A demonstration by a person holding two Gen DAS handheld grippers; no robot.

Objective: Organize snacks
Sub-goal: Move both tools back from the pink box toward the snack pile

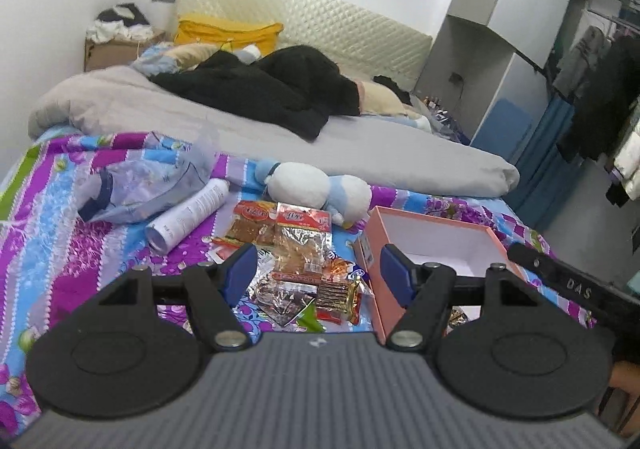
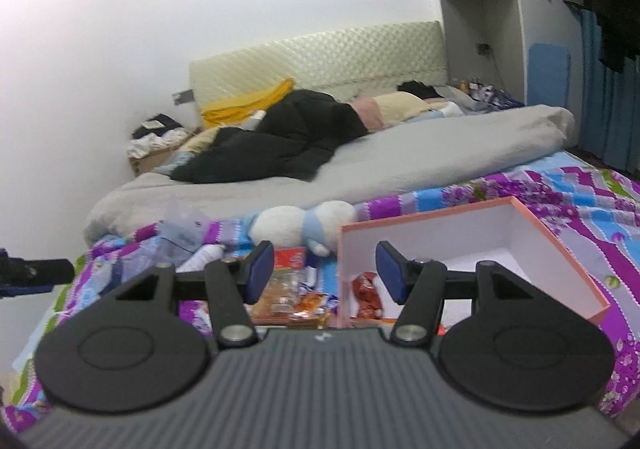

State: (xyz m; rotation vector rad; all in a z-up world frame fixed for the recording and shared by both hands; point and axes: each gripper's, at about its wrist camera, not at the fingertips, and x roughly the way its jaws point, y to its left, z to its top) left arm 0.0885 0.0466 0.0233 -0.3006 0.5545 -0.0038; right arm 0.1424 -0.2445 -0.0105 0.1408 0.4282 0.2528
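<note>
**Snacks beside an open box on the bed**

On the patterned sheet [image 1: 80,249], at the near end of the bed, a heap of snacks [image 1: 296,265] is spread just left of a pink box [image 1: 374,249]. The box is open at the top, its white inside mostly bare; one red packet [image 2: 366,295] is seen in its near corner. The box's near wall is cut off by the gripper body in both views.

The left gripper [image 1: 318,271] is held above the heap, jaws apart, nothing between them. The right gripper [image 2: 325,269] is held over the box's left wall, jaws apart and empty too. Part of the right gripper, marked "DAS", shows at the right edge of the left view.

Open sheet is left to the right of the box, up to the bed's edge. Behind the heap the way is crowded by a plush toy [image 1: 316,189], a white tube [image 1: 188,215] and a clear bag [image 1: 148,185]; a grey quilt [image 1: 240,121] is folded beyond them.

Red print on the packet headers cannot be read. The snacks nearest the grippers are partly hidden.
</note>
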